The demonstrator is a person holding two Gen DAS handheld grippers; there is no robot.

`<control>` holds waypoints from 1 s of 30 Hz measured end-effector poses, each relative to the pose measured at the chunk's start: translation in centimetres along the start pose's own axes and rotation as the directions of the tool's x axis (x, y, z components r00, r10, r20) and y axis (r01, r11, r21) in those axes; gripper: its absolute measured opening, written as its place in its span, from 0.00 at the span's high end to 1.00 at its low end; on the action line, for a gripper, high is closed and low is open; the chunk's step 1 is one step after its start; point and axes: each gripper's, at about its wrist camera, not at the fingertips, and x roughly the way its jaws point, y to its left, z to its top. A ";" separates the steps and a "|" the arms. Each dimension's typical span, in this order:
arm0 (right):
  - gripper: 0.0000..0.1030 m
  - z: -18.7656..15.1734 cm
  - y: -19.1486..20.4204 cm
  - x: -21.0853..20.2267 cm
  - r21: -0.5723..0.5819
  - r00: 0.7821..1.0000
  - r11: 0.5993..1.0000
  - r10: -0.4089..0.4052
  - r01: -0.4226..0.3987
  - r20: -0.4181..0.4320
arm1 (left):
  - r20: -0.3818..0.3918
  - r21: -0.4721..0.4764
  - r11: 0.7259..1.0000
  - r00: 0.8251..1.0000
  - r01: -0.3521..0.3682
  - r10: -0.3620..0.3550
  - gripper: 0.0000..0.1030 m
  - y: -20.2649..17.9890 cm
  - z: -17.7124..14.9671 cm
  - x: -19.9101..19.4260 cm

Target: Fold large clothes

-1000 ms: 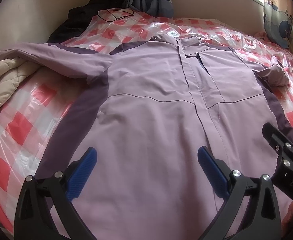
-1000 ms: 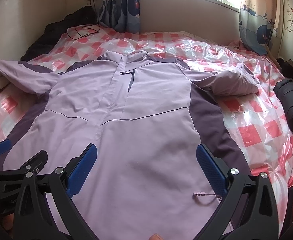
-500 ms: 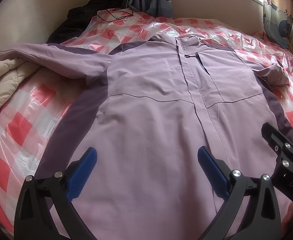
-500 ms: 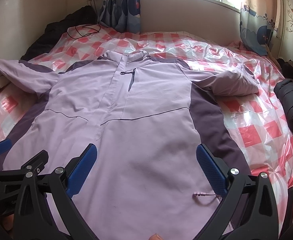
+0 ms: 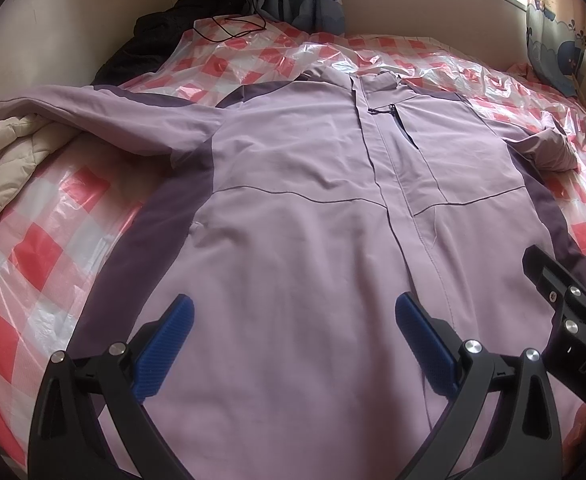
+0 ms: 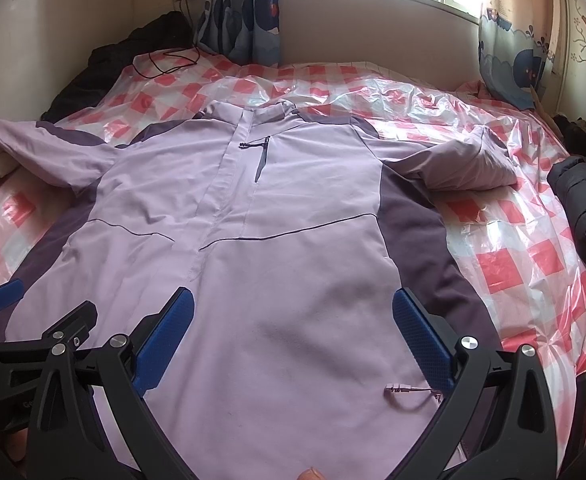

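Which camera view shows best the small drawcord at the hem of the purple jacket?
The right wrist view shows it best: the drawcord lies plainly on the jacket near the hem, beside one blue pad of the right tongs. The left wrist view does not show it.

Cream quilt (image 5: 1,168) and black coat (image 6: 585,204) flank the spread jacket (image 5: 313,220).

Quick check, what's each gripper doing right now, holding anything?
Left gripper: open, holding nothing, over the lilac jacket.
Right gripper: open, holding nothing, over the same jacket.
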 end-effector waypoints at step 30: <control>0.07 -0.4 -1.1 0.5 0.017 1.000 1.000 -0.009 0.009 -0.016 | -0.006 -0.003 1.000 1.000 0.005 -0.005 0.06 -0.3 0.0 0.0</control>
